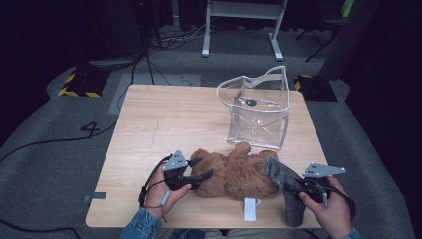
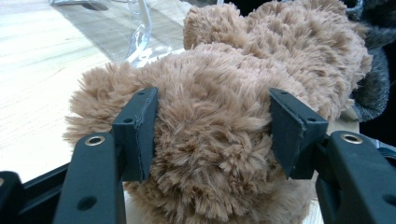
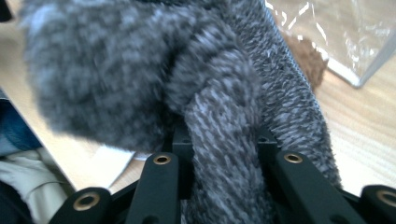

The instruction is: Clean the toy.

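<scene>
A brown plush teddy bear (image 1: 239,172) lies near the front edge of the wooden table (image 1: 164,119). My left gripper (image 1: 203,168) is at the bear's left end. In the left gripper view its two pads (image 2: 140,126) press into the fur of the bear (image 2: 280,46) from both sides. At the bear's right end my right gripper (image 1: 291,188) is shut on a grey knitted cloth (image 1: 293,206), which is bunched between its jaws (image 3: 224,140) and hangs over them. The cloth (image 3: 116,65) touches the bear's right side.
A clear plastic bag (image 1: 259,114) stands open at the back right of the table, just behind the bear. A small white tag (image 1: 250,209) lies at the front edge. Beyond the table are cables on grey carpet and a desk frame (image 1: 244,30).
</scene>
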{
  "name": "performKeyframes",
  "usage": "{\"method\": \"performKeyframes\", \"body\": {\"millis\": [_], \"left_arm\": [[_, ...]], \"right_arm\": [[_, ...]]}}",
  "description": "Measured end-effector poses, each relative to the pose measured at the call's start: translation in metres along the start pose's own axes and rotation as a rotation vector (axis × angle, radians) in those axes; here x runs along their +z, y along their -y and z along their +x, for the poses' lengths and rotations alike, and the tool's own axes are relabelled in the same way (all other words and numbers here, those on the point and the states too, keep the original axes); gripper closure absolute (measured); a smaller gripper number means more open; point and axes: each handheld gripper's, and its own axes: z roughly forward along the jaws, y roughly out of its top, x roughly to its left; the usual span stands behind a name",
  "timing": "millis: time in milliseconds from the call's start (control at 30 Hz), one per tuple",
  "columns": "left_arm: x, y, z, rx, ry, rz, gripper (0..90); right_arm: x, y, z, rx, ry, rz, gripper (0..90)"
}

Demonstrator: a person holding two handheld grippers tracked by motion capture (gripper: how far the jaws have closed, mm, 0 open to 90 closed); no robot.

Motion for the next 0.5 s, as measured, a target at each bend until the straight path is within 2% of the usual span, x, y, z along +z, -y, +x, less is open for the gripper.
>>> {"method": "performKeyframes", "body": {"millis": [167,267,500], "left_arm": [[-0.001,0.000,0.001,-0.001,-0.004,0.002,39.4],[-0.001,0.000,0.001,-0.002,-0.002,0.003,39.4],[-0.002,0.000,0.001,-0.006,-0.001,0.003,39.3]], "right_arm": [[0.018,0.007,-0.011,0.006,0.044,0.053,71.6],[0.024,0.013,-0.018,0.034,0.033,0.057,71.4],[0.015,0.019,-0.033,0.047,0.111,0.082,71.3]]}}
